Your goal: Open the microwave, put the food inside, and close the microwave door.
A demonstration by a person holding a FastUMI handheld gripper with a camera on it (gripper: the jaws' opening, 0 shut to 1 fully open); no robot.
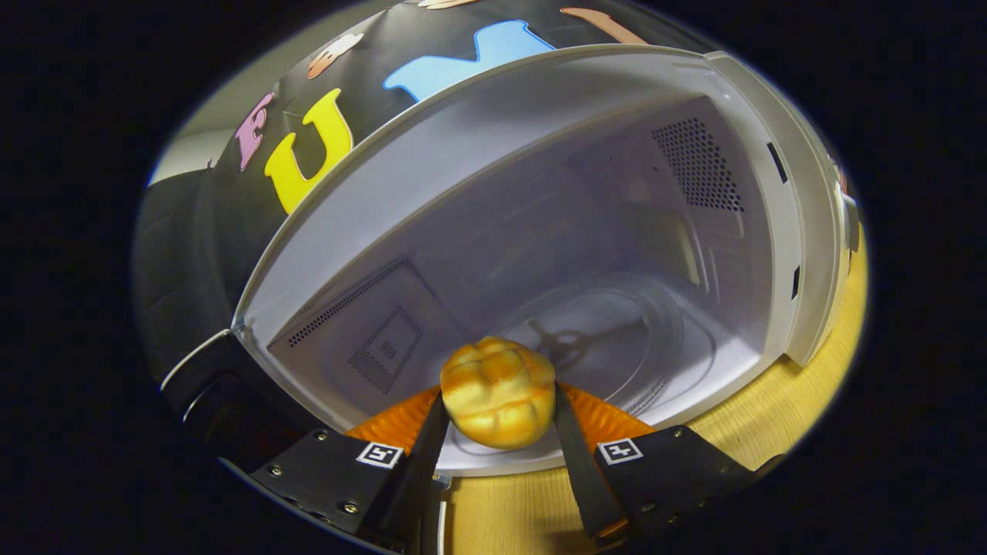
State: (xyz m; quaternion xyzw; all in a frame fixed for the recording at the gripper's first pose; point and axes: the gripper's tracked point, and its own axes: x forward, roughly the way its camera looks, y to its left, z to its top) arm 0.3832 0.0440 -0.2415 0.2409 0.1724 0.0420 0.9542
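Observation:
A golden bread bun (498, 391) with a scored top sits between my two fingers, and my gripper (498, 401) is shut on it. I hold it right at the mouth of the white microwave (493, 131), whose cavity stands wide open ahead. The glass turntable (609, 339) lies on the cavity floor just beyond the bun. The dark microwave door (200, 362) hangs swung out to the left of my fingers.
The microwave stands on a light wooden tabletop (779, 401), which shows below and to the right of the cavity. The right front frame of the microwave (810, 231) with its latch slots rises beside the opening. Perforated vents mark the cavity's side walls.

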